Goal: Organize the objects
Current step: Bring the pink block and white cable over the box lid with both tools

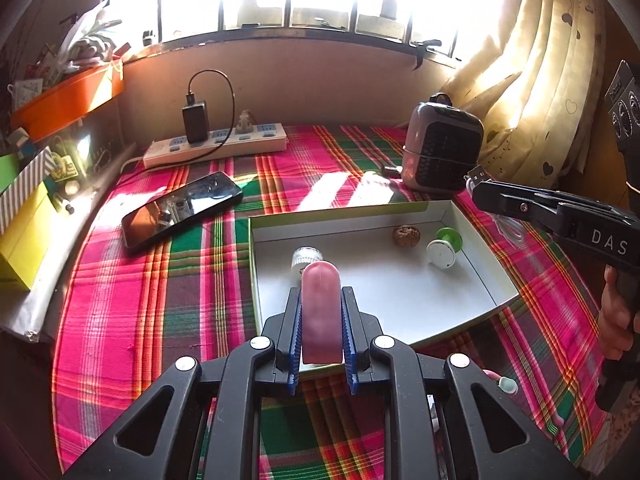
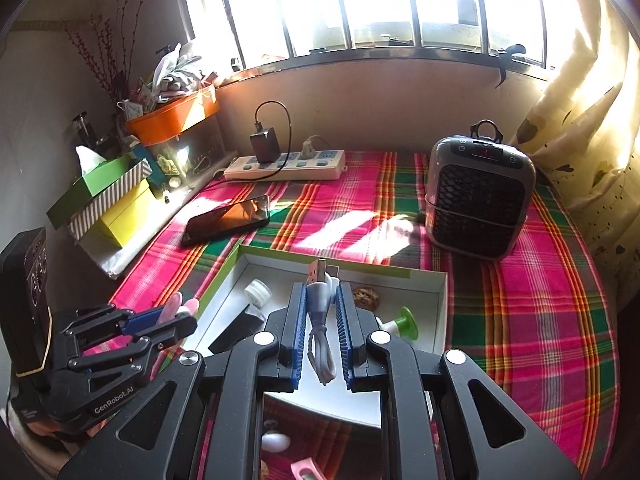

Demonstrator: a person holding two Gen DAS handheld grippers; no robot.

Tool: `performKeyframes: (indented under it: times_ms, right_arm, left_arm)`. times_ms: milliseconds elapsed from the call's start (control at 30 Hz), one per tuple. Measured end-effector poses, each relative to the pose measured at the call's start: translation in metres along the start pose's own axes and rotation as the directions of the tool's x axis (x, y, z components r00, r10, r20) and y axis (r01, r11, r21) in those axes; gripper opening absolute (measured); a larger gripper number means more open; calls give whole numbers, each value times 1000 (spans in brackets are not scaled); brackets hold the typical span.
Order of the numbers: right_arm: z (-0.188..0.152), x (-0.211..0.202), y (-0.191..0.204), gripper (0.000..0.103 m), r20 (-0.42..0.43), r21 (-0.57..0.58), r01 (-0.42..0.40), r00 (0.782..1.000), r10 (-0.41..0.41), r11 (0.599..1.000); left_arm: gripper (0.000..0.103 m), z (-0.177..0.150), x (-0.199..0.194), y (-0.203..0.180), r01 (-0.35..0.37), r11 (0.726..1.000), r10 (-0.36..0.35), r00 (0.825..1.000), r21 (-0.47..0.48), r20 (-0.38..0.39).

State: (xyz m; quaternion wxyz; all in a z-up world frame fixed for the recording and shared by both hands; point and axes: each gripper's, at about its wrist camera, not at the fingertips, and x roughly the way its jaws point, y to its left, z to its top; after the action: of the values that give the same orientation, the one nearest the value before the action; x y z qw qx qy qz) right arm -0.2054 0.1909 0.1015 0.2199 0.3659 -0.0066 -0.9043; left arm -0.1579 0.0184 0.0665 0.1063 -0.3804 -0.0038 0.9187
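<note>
My left gripper (image 1: 321, 280) is shut on a pink oblong object (image 1: 321, 312) and holds it over the near left part of a shallow white box (image 1: 472, 288). In the box lie a small white jar (image 1: 306, 259), a brown walnut-like ball (image 1: 406, 236) and a green-and-white spool (image 1: 445, 247). My right gripper (image 2: 321, 292) is shut on a white USB cable (image 2: 320, 320), above the box (image 2: 440, 292). The right gripper shows at the right in the left wrist view (image 1: 480, 190); the left gripper shows at the lower left in the right wrist view (image 2: 176, 316).
A black phone (image 1: 180, 210) lies left of the box on the plaid cloth (image 1: 132, 300). A power strip (image 1: 216, 146) with a charger sits at the back, a small grey heater (image 1: 442, 148) at the back right. Boxes (image 2: 108, 200) stack at the left; small pink and white items (image 2: 288, 456) lie near me.
</note>
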Motion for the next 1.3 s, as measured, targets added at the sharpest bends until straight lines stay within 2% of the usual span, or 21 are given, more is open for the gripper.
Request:
performKeyframes:
  times_ms: [700,1300]
  right_arm:
    - [0,70,-10,16,-128,30,-21,991,24,999]
    - [-3,104,-5,16,-193,27,-14,981,18,1000]
  left_arm:
    - [16,0,39,20,-24,999,22,997,-30,-70]
    - [16,2,60,18,-9,1000,7,996,-21,-92]
